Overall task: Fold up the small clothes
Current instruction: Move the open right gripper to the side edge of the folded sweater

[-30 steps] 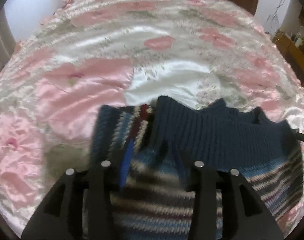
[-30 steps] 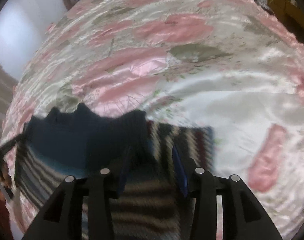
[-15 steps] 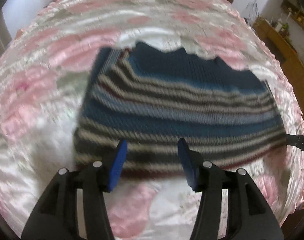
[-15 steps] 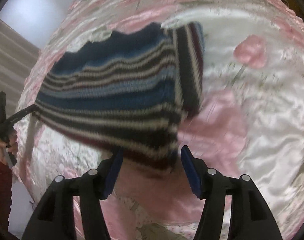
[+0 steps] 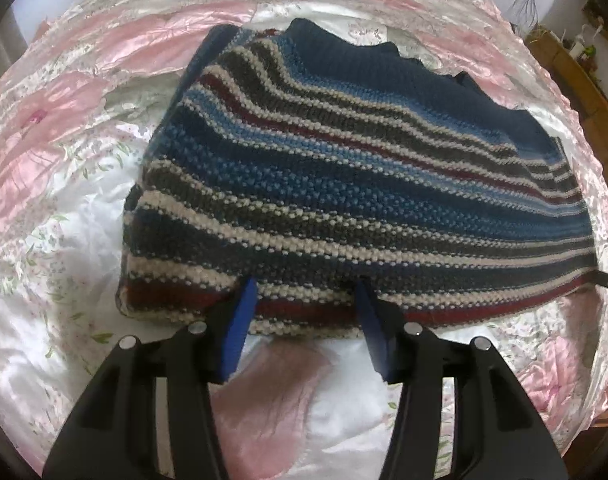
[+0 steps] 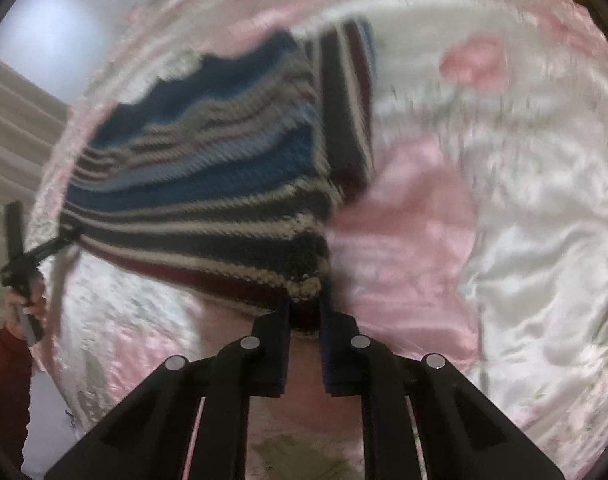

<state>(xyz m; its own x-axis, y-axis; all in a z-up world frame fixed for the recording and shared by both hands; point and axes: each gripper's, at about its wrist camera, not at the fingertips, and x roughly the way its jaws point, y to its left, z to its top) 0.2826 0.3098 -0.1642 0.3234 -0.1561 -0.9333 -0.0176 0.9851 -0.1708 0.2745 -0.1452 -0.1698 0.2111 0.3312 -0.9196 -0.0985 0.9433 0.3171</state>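
Left wrist view: left gripper (image 5: 304, 300) low over the bed, blue-padded fingers (image 5: 236, 332) spread wide, tips at the near hem of the striped sweater (image 5: 343, 184) with nothing caught between them. Black finger frames angled down toward the cloth, silver screw heads showing.

Sweater folded and lying flat on the floral bedspread (image 5: 56, 152), chunky bumpy knit, bands of navy, lighter blue, grey, cream and maroon running across, solid navy ribbed part along the far edge. One striped sleeve tucked at the far left corner. Bedspread of glossy satin, white with large pink flowers and small green leaves, rippled into soft creases.

Right wrist view, blurred by motion: right gripper (image 6: 304, 312) tilted down at the near corner of the sweater (image 6: 208, 184), fingers pressed close with the knit edge pinched between the pads. A striped sleeve panel standing out on the right side of the garment. At far left, the other gripper (image 6: 44, 248) at the opposite hem corner, gripped by a hand (image 6: 24, 304) in a dark red sleeve (image 6: 4, 380). Satin cover (image 6: 523, 240) shiny and wrinkled all around.
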